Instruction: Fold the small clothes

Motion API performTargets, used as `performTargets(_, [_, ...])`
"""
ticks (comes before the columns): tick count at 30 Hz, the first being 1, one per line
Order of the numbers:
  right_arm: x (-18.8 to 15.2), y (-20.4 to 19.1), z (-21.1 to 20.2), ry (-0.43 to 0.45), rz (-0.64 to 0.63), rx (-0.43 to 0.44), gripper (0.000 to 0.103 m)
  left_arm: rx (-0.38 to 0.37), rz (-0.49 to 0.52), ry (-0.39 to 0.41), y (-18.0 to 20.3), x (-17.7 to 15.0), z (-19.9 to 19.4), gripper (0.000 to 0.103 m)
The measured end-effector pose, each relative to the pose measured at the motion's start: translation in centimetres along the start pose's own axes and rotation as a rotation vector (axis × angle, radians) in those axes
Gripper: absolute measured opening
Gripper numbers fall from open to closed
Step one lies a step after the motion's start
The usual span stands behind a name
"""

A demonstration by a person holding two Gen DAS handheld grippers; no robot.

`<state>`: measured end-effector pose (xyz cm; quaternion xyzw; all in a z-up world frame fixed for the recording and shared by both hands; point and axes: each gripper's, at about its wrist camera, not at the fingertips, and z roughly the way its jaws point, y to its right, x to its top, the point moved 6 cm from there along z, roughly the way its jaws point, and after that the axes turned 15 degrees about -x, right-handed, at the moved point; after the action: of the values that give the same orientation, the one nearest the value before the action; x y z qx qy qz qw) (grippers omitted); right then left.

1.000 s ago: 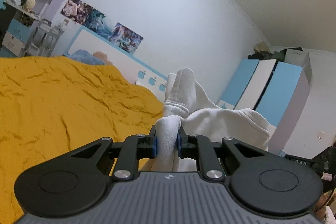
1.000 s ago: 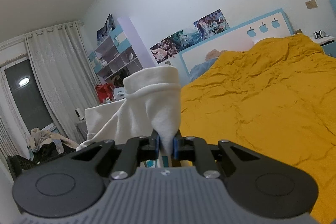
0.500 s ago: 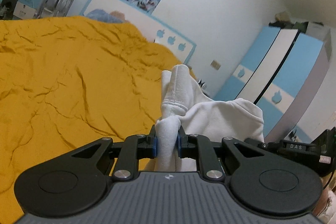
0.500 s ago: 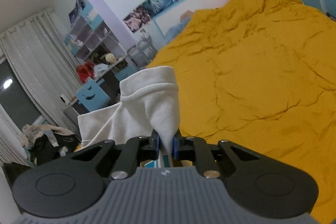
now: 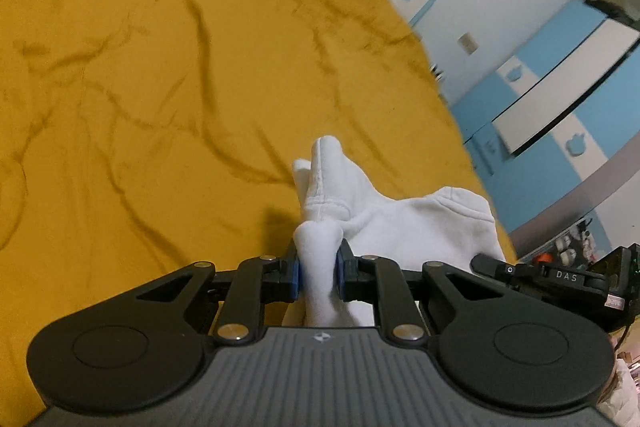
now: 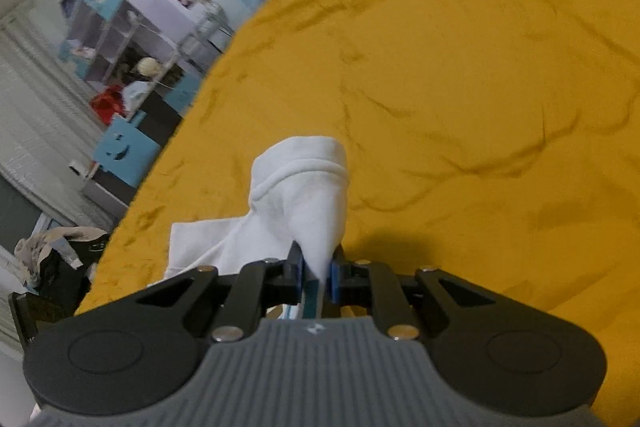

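We've got the white garment bunched and hemmed, soft fleece; left gripper and right gripper both pinching its fabric over the wrinkly mustard bedspread.

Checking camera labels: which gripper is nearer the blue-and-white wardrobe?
Left. The left gripper has the wardrobe close off its right side; the right gripper view shows none.

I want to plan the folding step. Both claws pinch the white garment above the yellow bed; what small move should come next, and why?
Probably lower both claws together until the white garment lies on the yellow bedspread, then spread it flat. The left claw and the right claw each pinch a bunched part of the cloth, which hangs between them over the bed, so it is not yet laid out for folding.
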<state>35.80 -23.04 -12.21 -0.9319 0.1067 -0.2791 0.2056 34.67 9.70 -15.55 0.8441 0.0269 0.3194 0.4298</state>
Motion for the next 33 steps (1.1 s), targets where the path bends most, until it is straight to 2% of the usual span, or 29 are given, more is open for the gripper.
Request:
performTargets(3, [-0.3, 1.5, 3.1, -0.047, 0.032, -0.025, 0.008, 0.038, -0.016, -0.034, -1.7, -0.3, 1.2, 0.020])
performTargets(7, [-1.0, 3.2, 5.5, -0.080, 0.058, -0.059, 0.011, 0.045, -0.022, -0.059, -3.2, -1.0, 1.7, 0.025])
performTargets(12, [-1.4, 3.7, 6.5, -0.082, 0.059, -0.090, 0.015, 0.038, -0.047, -0.048, -3.7, -1.0, 0.9, 0.033])
performTargets(14, [-1.4, 3.7, 5.9, -0.063, 0.048, -0.113, 0.021, 0.059, -0.038, -0.027, -3.7, -0.6, 0.1, 0.042])
performTargets(16, [-1.1, 3.8, 4.9, -0.035, 0.031, -0.154, 0.025, 0.096, -0.024, 0.004, -3.5, 0.1, -1.0, 0.048])
performTargets(21, [-1.0, 4.3, 1.0, 0.032, -0.023, -0.229, 0.025, 0.254, 0.119, 0.030, -1.0, 0.4, -3.9, 0.047])
performTargets(23, [-1.2, 3.8, -1.0, 0.069, -0.068, -0.280, 0.025, 0.238, 0.161, 0.047, 0.7, 0.1, -5.3, 0.046])
performTargets(26, [-2.6, 2.7, -4.7, 0.118, -0.145, -0.305, 0.026, 0.204, 0.267, 0.053, 4.7, -1.2, -6.8, 0.046])
performTargets(29, [-5.2, 0.8, -8.1, 0.171, -0.246, -0.314, 0.028, 0.165, 0.372, 0.030, 9.1, -3.4, -7.5, 0.046])
performTargets(33, [-9.8, -1.5, -11.3, 0.214, -0.340, -0.296, 0.036, 0.097, 0.447, -0.003, 13.0, -7.0, -7.7, 0.046])
